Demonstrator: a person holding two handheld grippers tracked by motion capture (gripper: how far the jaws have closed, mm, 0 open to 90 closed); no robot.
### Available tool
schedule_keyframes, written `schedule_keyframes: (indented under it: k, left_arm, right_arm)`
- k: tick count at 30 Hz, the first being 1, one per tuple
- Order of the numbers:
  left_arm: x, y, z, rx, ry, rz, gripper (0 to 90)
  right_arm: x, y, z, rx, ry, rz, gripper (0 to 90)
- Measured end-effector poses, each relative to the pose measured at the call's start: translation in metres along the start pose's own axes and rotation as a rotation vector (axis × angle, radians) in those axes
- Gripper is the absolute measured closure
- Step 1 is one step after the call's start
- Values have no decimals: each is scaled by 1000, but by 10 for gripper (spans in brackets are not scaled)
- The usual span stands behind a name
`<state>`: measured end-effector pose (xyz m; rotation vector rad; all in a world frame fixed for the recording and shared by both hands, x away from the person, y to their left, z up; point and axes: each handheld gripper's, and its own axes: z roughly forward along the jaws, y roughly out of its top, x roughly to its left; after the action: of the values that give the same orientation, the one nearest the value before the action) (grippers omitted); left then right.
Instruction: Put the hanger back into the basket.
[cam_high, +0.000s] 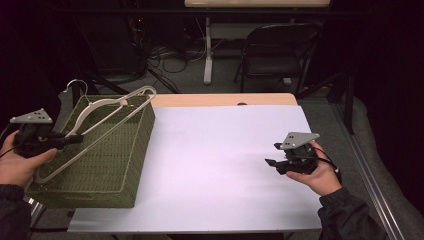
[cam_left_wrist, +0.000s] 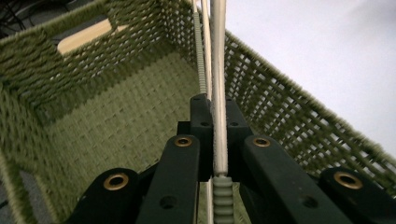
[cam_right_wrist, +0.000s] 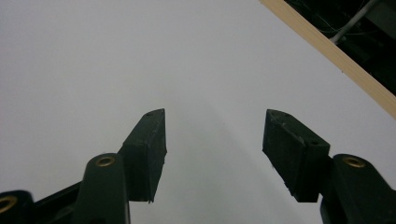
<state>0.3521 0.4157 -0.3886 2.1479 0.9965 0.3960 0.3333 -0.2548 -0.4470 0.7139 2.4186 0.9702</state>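
White tabletop (cam_high: 220, 165) under dim room; chair (cam_high: 272, 52) behind.

Place: a lab or recording room, dim, set up for test work.
Table: a work table (cam_high: 225, 100) with a pale wooden far edge, its top covered by a white sheet (cam_high: 220, 165).
Background: black curtains or dark walls to left and right.
Floor: grey, with loose cables (cam_high: 170, 60) tangled beyond the table's far edge.
Furniture: a black folding chair (cam_high: 275, 50) and the white leg of a second table (cam_high: 207, 50) behind it.
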Motion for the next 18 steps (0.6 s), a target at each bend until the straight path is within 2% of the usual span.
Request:
schedule_keyframes:
  k: [1, 3, 7, 8, 10, 11, 13, 14, 15, 18]
  left_arm:
    - [2, -3, 0, 6, 3, 0, 872]
    - [5, -8, 2, 13, 17, 7, 872]
    - [11, -15, 3, -11, 14, -6, 872]
    - [12, -17, 2, -12, 11, -6, 873]
    - [13, -21, 3, -19, 8, -8, 872]
    - [14, -23, 3, -24, 5, -11, 873]
    - [16, -28, 4, -33, -1, -22, 873]
    - [17, -31, 4, -36, 0, -26, 872]
    - [18, -33, 4, -40, 0, -30, 873]
    - [20, -40, 3, -51, 3, -48, 872]
  right_arm:
    - [1, -1, 2, -14, 0, 6, 393]
    - [1, -2, 3, -1, 5, 4, 393]
    - [2, -5, 5, 7, 11, 14, 393]
    - [2, -6, 5, 24, 12, 12, 393]
    - [3, -7, 7, 7, 12, 23, 393]
    - [3, -8, 7, 24, 14, 20, 393]
    - [4, -9, 8, 23, 17, 23, 393]
    - [5, -10, 10, 4, 14, 30, 393]
    - [5, -9, 9, 31, 14, 26, 393]
    - [6, -9, 11, 15, 19, 31, 393]
